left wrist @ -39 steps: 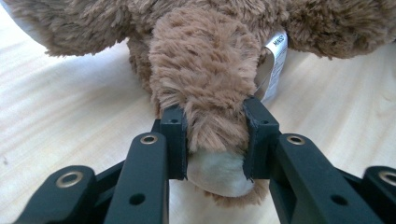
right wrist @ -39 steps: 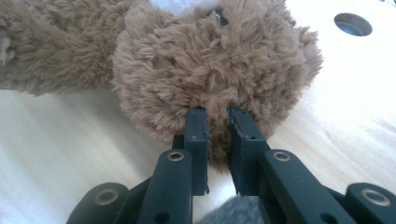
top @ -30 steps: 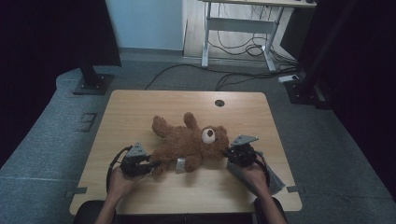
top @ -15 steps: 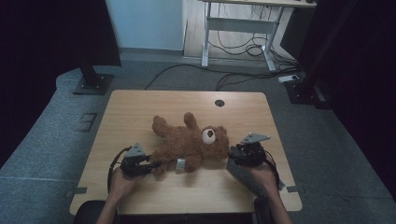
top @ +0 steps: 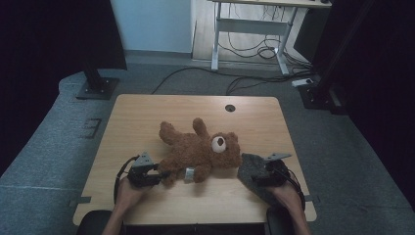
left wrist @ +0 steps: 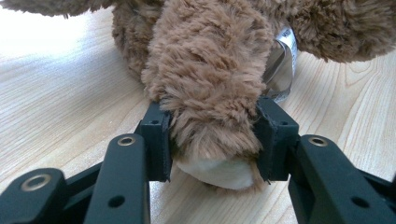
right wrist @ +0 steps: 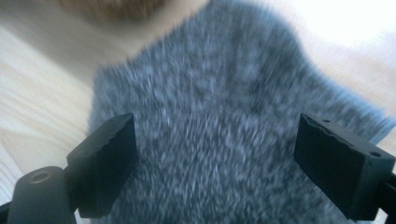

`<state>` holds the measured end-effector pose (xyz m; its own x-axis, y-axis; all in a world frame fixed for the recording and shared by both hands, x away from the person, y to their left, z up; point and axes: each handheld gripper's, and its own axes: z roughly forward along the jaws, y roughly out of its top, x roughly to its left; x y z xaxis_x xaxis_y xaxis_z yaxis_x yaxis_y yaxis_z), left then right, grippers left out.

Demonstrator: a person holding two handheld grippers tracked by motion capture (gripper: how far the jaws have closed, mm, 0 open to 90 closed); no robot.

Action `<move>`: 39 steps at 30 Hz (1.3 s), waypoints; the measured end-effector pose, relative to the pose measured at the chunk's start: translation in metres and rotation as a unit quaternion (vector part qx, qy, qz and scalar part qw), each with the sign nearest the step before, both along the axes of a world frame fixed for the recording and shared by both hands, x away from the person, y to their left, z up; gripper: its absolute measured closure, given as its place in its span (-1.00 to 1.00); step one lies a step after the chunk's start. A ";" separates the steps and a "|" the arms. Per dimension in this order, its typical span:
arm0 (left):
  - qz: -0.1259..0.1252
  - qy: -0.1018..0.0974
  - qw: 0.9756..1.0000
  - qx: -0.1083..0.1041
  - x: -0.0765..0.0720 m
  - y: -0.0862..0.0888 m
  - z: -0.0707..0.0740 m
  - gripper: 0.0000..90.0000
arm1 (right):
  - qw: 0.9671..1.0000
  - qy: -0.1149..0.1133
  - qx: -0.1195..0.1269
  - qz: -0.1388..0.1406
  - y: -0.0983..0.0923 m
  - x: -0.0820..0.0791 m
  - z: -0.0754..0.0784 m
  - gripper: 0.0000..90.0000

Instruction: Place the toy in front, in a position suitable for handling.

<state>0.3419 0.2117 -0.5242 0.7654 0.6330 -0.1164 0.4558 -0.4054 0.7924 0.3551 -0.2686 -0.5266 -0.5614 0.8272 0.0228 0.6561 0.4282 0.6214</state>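
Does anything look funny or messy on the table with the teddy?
A little. The teddy bear lies flopped on its back on the table, one leg between the left gripper's jaws. A grey fuzzy cloth lies crumpled by its head, under the right gripper's wide-open jaws. Nothing looks spilled or broken.

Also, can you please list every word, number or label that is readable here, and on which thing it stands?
No text can be read.
Sewn-in tag on the teddy bear: it seems to carry print, but too small and folded to read.
Grey fabric, table: no text on them.
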 end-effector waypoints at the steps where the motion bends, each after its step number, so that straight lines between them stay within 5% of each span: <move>1: 0.000 0.000 1.000 -0.001 0.000 0.000 0.000 0.19 | 1.000 0.008 -0.007 0.003 0.000 0.000 -0.003 -0.71; 11: 0.005 0.000 1.000 -0.010 -0.001 0.002 -0.004 0.18 | 1.000 0.018 -0.024 0.003 0.003 -0.001 -0.010 -0.62; 13: 0.005 0.001 1.000 -0.011 -0.001 0.002 -0.005 0.17 | 0.999 0.025 -0.029 -0.003 0.004 -0.001 -0.007 -0.35; 14: 0.005 0.003 1.000 -0.014 -0.001 0.003 -0.006 0.17 | 0.999 0.023 -0.028 0.005 0.003 -0.004 -0.003 0.10; 16: 0.005 0.003 1.000 -0.013 -0.001 0.003 -0.006 0.17 | 0.999 0.021 -0.026 0.005 0.003 -0.004 -0.003 0.19; 17: 0.006 0.002 1.000 -0.011 -0.001 0.003 -0.006 0.17 | 1.000 0.018 -0.022 0.003 0.000 -0.006 -0.002 0.45; 21: 0.006 0.000 1.000 -0.010 -0.001 0.003 -0.007 0.17 | 1.000 0.013 -0.022 0.002 0.000 -0.009 -0.002 0.64; 30: 0.007 0.002 1.000 -0.010 -0.001 0.002 -0.009 0.18 | 1.000 0.005 0.013 -0.002 -0.006 -0.012 0.005 0.70; 39: 0.008 0.005 1.000 -0.011 -0.001 0.002 -0.010 0.24 | 0.999 -0.025 0.030 -0.007 -0.010 -0.013 0.040 0.70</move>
